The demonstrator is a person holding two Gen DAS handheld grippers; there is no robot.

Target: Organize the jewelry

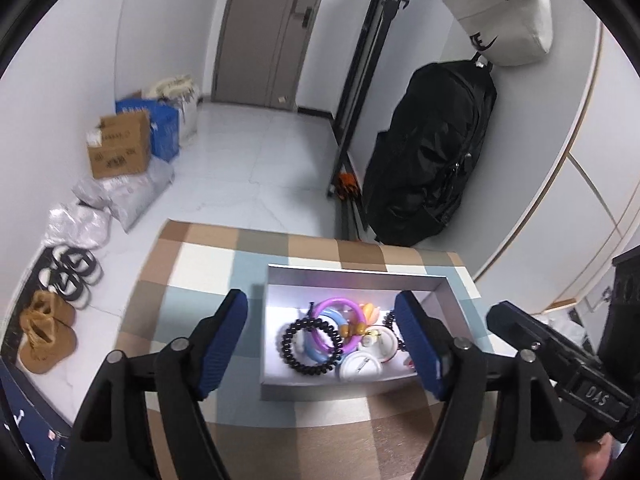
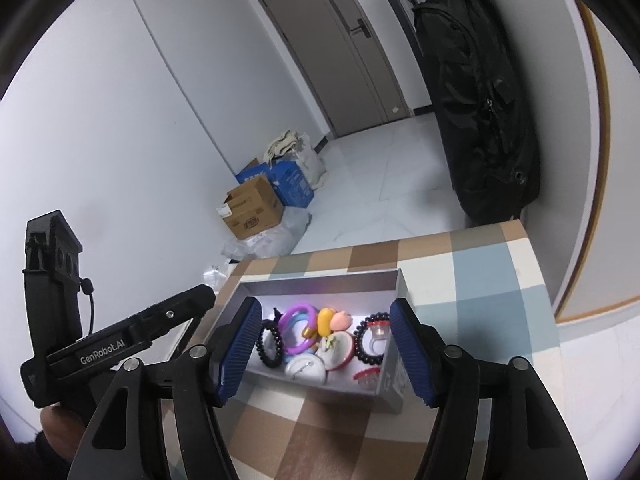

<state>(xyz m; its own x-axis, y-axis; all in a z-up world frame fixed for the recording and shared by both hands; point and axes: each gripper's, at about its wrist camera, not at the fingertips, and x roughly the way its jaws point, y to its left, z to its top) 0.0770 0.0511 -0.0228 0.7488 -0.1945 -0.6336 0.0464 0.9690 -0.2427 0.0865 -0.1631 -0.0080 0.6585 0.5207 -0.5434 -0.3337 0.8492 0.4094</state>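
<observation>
**Grey box of jewelry between two spread grippers**

Grey and shallow, the box (image 1: 440,300) sits open on a checked cloth (image 1: 192,280) of brown, cream and pale blue. All the jewelry in view lies inside it, crowded toward the near end. A black bead bracelet (image 1: 289,350) rests at the left of the pile, overlapping a purple ring (image 1: 326,308) and a blue ring (image 1: 314,354). Just beside these are a white disc (image 1: 360,366) and an orange piece (image 1: 370,312). From the right wrist view a second black bead bracelet (image 2: 362,340) shows at the right side of the box, near a pink piece (image 2: 342,320) and a small red-rimmed item (image 2: 366,378) whose kind cannot be told.

The left gripper (image 1: 322,350) hovers above the box with its blue pads wide apart and nothing between them; the pile shows through the gap. The right gripper (image 2: 322,352) is likewise spread, empty, and aimed at the box from the other side. Each gripper appears at the edge of the other's view.

Beyond the cloth, a black bag (image 1: 432,152) leans on the wall, cardboard boxes (image 1: 120,148) stand on the pale floor, and a door (image 1: 272,32) is closed.
</observation>
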